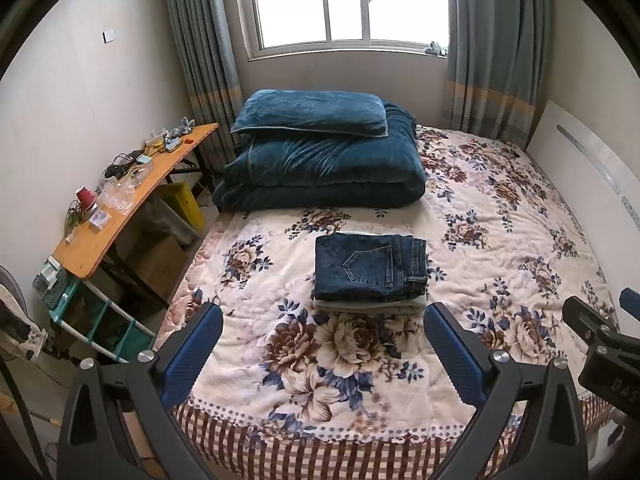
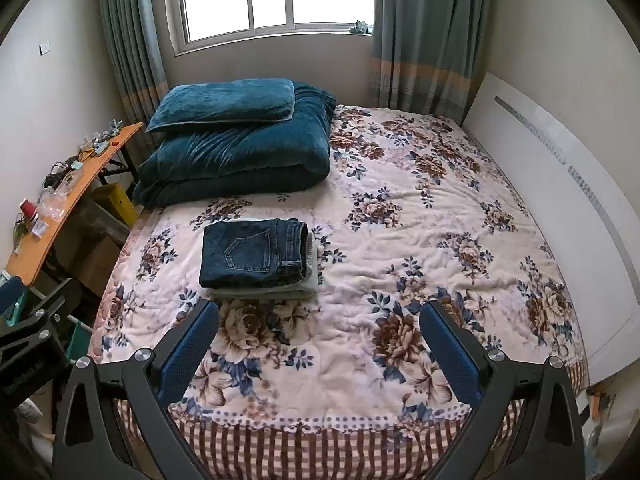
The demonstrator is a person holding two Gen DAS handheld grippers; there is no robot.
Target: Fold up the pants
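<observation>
Denim: dark blue jeans (image 1: 370,268), folded to a compact rectangle, back pocket up, stacked on a pale folded garment (image 1: 368,305) whose edge shows beneath.
Landmark: floral bedspread (image 1: 500,240); the jeans sit left of its middle, nearer the foot edge than the teal duvet (image 1: 320,168) and pillow (image 1: 308,114) at its far left corner.
Left gripper (image 1: 322,354): fingers spread wide, holding nothing, above the bedspread's foot edge.
Right gripper (image 2: 318,350): likewise spread and empty, at the same edge.
Key relation: the jeans lie straight ahead of your left gripper, just beyond its fingertips; from your right gripper they lie ahead and to the left, so your left hand is nearer.
Long axis: roughly square; the waistband and folded layers face the bedspread's right side.
Task state (judgement): the fold looks finished; nothing appears left to grasp.
Bystanders: cluttered wooden side table (image 1: 120,216) off the bedspread's left edge.
</observation>
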